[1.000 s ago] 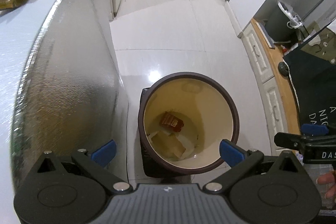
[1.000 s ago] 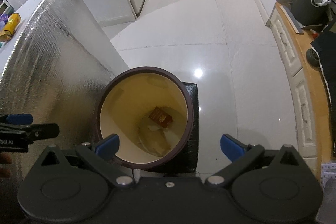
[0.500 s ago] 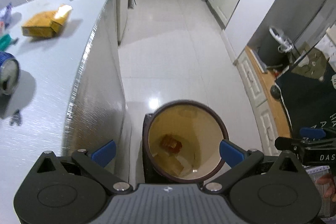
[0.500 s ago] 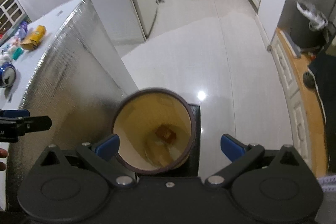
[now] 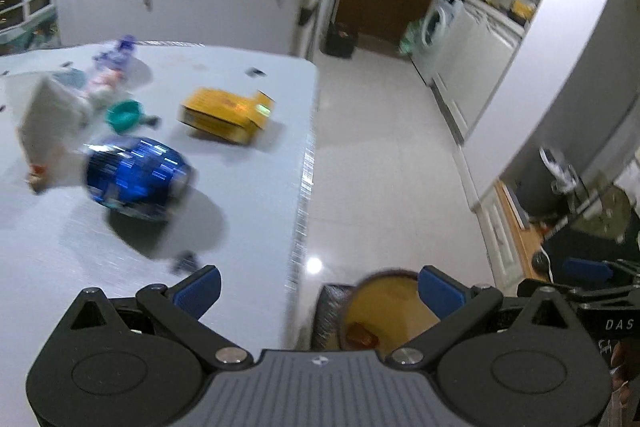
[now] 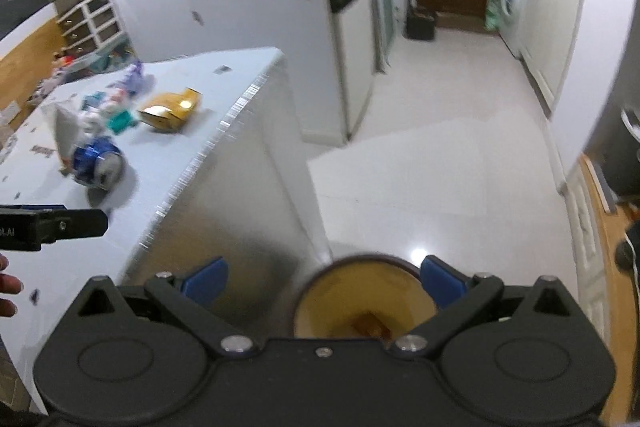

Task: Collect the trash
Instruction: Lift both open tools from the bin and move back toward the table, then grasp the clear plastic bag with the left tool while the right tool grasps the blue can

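A round brown-rimmed bin [image 5: 380, 311] [image 6: 360, 303] with a cream inside stands on the floor beside the grey table [image 5: 240, 187] [image 6: 180, 155]; a brown wrapper [image 5: 362, 333] lies in it. On the table lie a crushed blue can [image 5: 136, 175] [image 6: 94, 163], a yellow carton [image 5: 226, 115] [image 6: 172, 109], a teal cap [image 5: 124, 115] and a white wrapper [image 5: 48, 131]. My left gripper [image 5: 318, 287] is open and empty, raised above the table's corner. My right gripper [image 6: 324, 277] is open and empty above the bin.
Small bottles and scraps [image 5: 112, 67] lie at the table's far end. A white fridge [image 6: 348, 27] stands behind the table. White tiled floor [image 5: 380, 147] runs toward a washing machine [image 5: 436, 23] and a brown door. A wooden cabinet [image 6: 592, 247] lines the right side.
Both grippers have lifted and tilted up from over the bin. The bin has slid to the bottom of both views and the table top with its trash has come into sight.
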